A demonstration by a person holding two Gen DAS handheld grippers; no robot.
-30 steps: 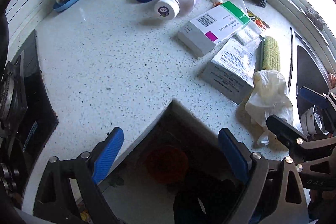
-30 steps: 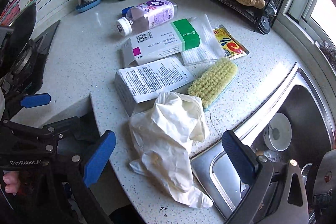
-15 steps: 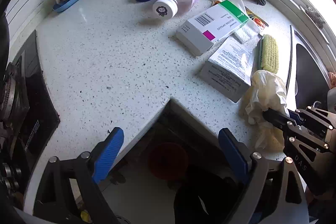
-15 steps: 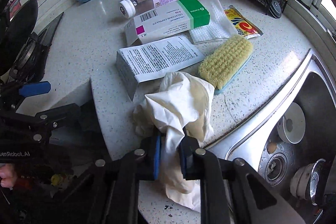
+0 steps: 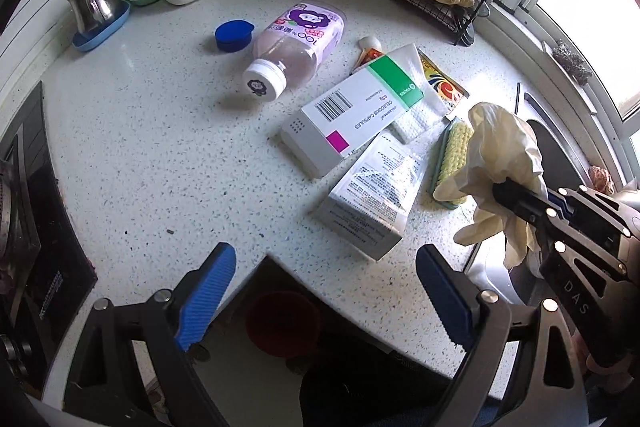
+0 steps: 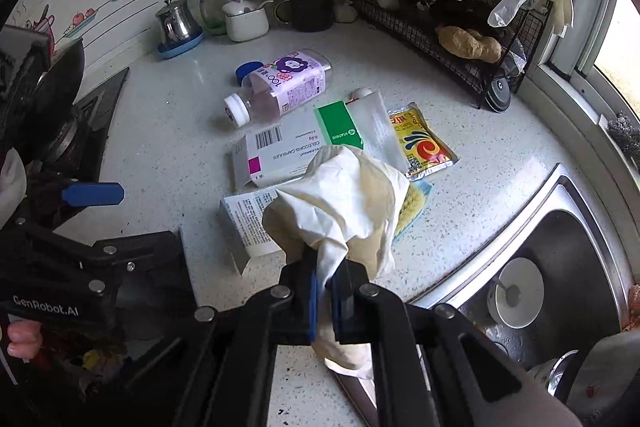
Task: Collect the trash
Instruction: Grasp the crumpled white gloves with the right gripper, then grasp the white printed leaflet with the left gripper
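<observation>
The speckled counter spreads out ahead of both grippers, sink off to the right one's right. Ahead of the right gripper lie two medicine cartons, then a purple-labelled bottle further on. That gripper is clamped on a crumpled cream glove, lifted clear of the counter. The left gripper hangs spread wide, holding nothing.
</observation>
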